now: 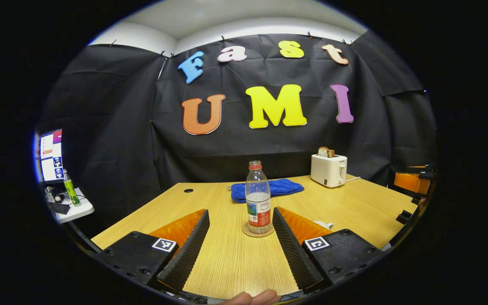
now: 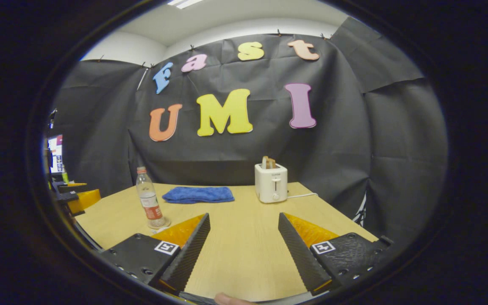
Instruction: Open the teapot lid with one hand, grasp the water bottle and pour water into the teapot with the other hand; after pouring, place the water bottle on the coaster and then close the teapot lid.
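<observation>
Both jaws stand spread wide, and nothing is between the fingers of either one. On the left gripper (image 1: 240, 220), seen in the left gripper view, the ridged fingers open toward the water bottle (image 1: 258, 197), which stands just beyond their tips, apart from them. On the right gripper (image 2: 244, 224), in the right gripper view, the fingers open over bare wooden table (image 2: 244, 254) with a fine straight grain.

The water bottle stands upright on a round, flat coaster (image 1: 257, 231), its long axis vertical and its red cap pointing up. It is clear plastic with some water in the lower part and a label in red, white and blue; the writing on it is too small to read. In the right gripper view the same bottle stands at the left side of the table.

Farther back lies a folded blue cloth (image 1: 267, 189), soft and fuzzy. To its right stands a white toaster (image 1: 328, 170) with rounded corners, a slice of bread in its slot and a white cord behind it. Small lettering on its front cannot be read.
</observation>
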